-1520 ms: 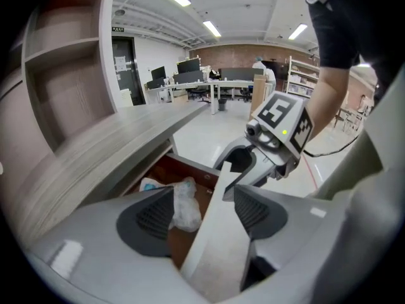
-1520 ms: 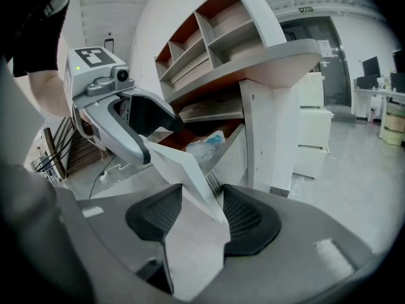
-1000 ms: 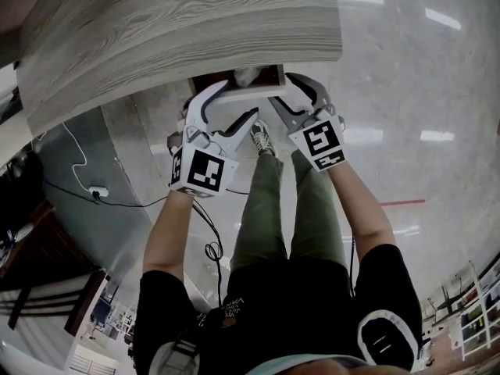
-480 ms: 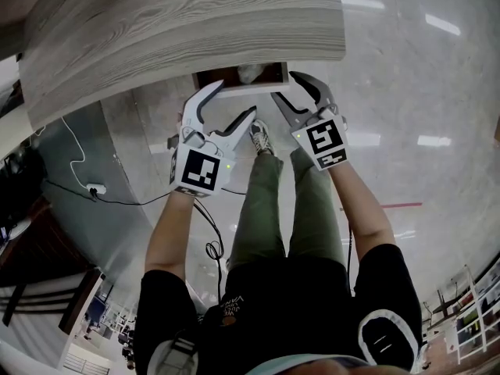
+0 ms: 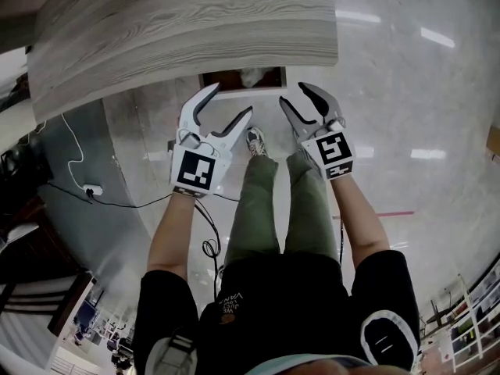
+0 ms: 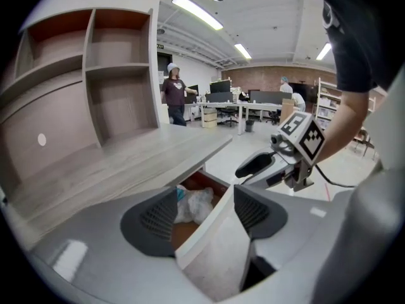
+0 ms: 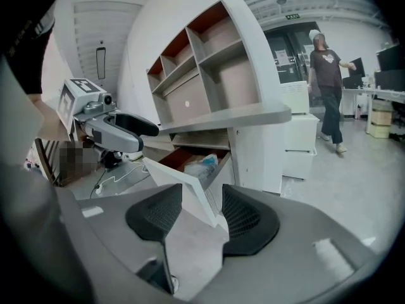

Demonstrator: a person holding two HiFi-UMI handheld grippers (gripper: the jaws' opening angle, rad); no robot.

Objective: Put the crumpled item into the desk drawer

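Note:
The desk drawer [image 5: 242,93] stands partly open under the front edge of the grey wood desk top [image 5: 187,22]. A white crumpled item [image 5: 251,76] lies inside it, also seen as the crumpled item [image 6: 195,204] and the crumpled item [image 7: 203,164]. My left gripper [image 5: 229,102] is open, just short of the drawer's white front [image 6: 212,239] at its left end. My right gripper [image 5: 297,97] is open too, off the front's right end. Neither holds anything. The left gripper view shows the right gripper [image 6: 261,164]; the right gripper view shows the left gripper [image 7: 130,128].
My legs and a shoe [image 5: 255,141] are under the drawer on a glossy floor. A cable and socket strip [image 5: 95,191] lie at the left. Open shelves [image 6: 95,87] rise behind the desk, with a white cabinet [image 7: 297,141] beside it. A person [image 7: 329,94] walks in the background.
Both grippers have drawn back from the drawer front toward me and now stand apart from it. The drawer stays partly open with the crumpled item inside.

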